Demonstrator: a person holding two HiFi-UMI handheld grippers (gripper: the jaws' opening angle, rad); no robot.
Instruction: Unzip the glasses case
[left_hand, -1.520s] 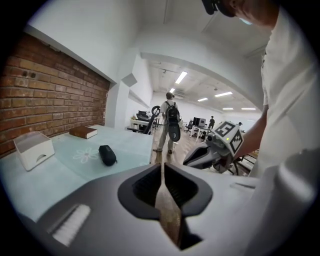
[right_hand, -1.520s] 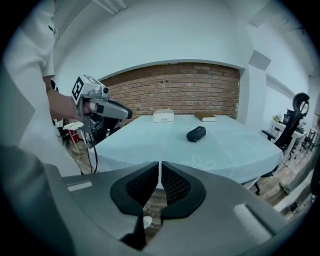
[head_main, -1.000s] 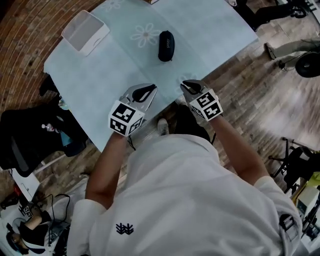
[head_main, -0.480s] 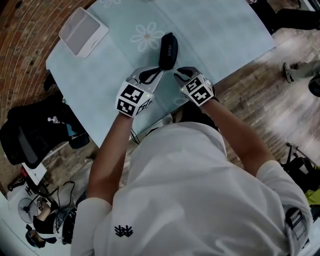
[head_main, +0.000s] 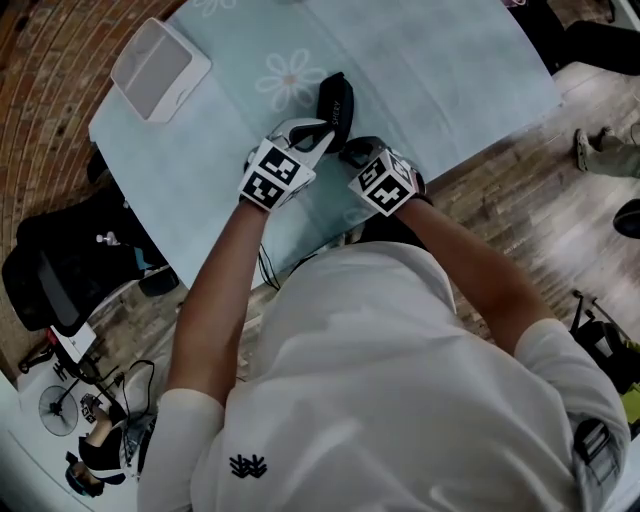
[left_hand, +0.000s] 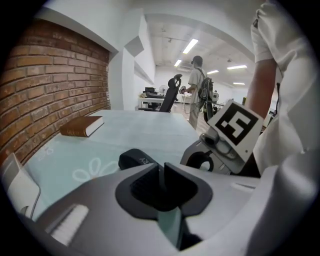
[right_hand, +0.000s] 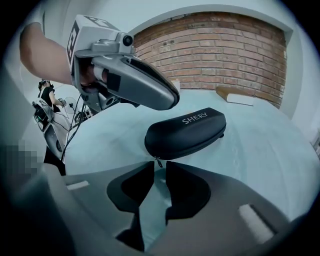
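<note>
Glasses case (head_main: 335, 102), zipped, lying just right of the daisy print (head_main: 288, 75). On the near side of that print: left gripper (left_hand: 161, 167) clenched on nothing, right gripper (right_hand: 159, 165) slightly parted, zipper pull (right_hand: 158, 161) at its tips.

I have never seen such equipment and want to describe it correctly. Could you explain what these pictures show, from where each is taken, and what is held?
There is no robot: a person in a white shirt holds two tools, each ending in a two-jaw claw. One picture looks down from a camera on the person's head; the other two come from cameras riding on the claws. On the table, covered in pale blue cloth, lie a black glasses case, a white box and a brown book. The left claw is shut and empty. The right claw is slightly open, its tips at the case's zipper pull, not yet gripping it.
</note>
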